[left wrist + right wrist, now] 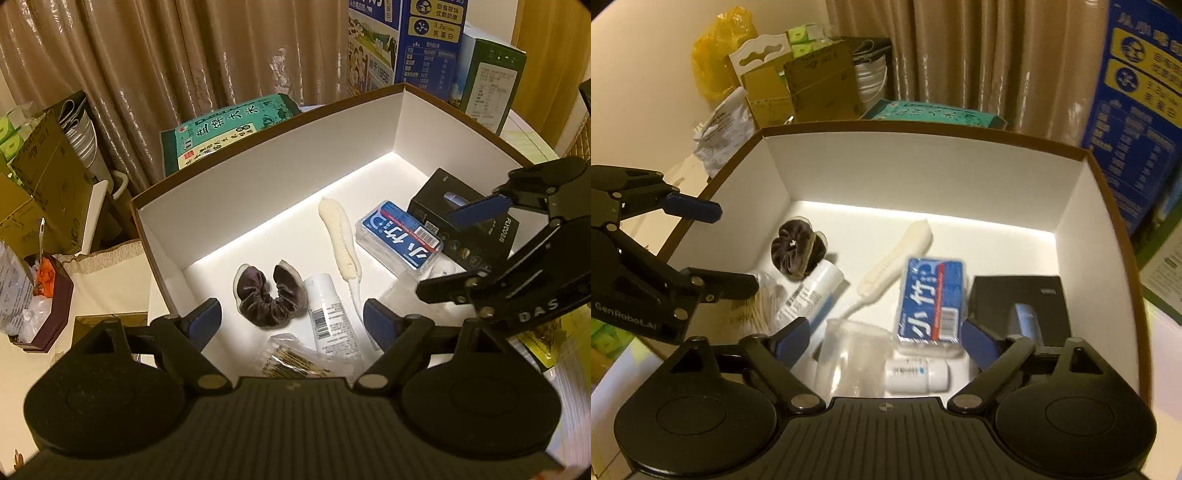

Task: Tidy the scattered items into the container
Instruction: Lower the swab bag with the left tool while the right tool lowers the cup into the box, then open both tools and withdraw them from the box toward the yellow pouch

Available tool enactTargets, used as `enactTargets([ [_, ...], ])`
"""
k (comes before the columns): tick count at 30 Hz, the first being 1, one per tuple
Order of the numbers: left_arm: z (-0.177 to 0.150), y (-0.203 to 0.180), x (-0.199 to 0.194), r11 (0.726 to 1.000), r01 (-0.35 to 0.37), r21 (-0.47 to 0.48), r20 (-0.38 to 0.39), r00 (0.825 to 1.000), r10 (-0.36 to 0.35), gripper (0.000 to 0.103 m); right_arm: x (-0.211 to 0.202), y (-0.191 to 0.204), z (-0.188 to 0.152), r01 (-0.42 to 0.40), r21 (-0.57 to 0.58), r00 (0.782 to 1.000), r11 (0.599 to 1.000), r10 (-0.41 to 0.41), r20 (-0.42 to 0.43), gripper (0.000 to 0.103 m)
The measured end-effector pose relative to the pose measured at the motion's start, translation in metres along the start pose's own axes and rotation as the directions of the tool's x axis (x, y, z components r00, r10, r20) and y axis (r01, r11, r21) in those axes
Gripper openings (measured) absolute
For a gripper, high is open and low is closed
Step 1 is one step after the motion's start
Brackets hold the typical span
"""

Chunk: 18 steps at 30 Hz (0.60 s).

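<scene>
Both claws, the left gripper and right gripper, hang open and empty over the white box, the clear cup lying just beneath the right one, apparently released; next likely fetching any remaining item.

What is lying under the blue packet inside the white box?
The blue packet rests partly on a small white bottle and leans against the clear plastic cup. Its far end seems to reach the box floor. Whatever lies beneath its middle is covered.
</scene>
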<state>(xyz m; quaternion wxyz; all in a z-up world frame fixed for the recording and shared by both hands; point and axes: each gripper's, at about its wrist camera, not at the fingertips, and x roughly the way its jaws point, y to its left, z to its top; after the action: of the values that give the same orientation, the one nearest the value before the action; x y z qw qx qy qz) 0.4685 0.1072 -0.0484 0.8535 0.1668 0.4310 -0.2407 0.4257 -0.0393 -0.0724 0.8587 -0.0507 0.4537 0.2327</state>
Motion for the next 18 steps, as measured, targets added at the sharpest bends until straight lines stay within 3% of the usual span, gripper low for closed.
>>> enactTargets([
  [7, -0.001, -0.008, -0.008, 1.000, 0.002, -0.021, -0.006, 1.000, -0.002, 0.088, -0.022, -0.010, -0.006, 0.006, 0.049, 1.000, 0.999, -0.007, 0.027, 0.101],
  [18, -0.001, -0.025, -0.030, 0.997, -0.010, -0.070, 0.001, 1.000, 0.010, 0.090, -0.052, -0.013, -0.014, 0.020, 0.085, 0.997, 0.996, -0.026, 0.066, 0.101],
])
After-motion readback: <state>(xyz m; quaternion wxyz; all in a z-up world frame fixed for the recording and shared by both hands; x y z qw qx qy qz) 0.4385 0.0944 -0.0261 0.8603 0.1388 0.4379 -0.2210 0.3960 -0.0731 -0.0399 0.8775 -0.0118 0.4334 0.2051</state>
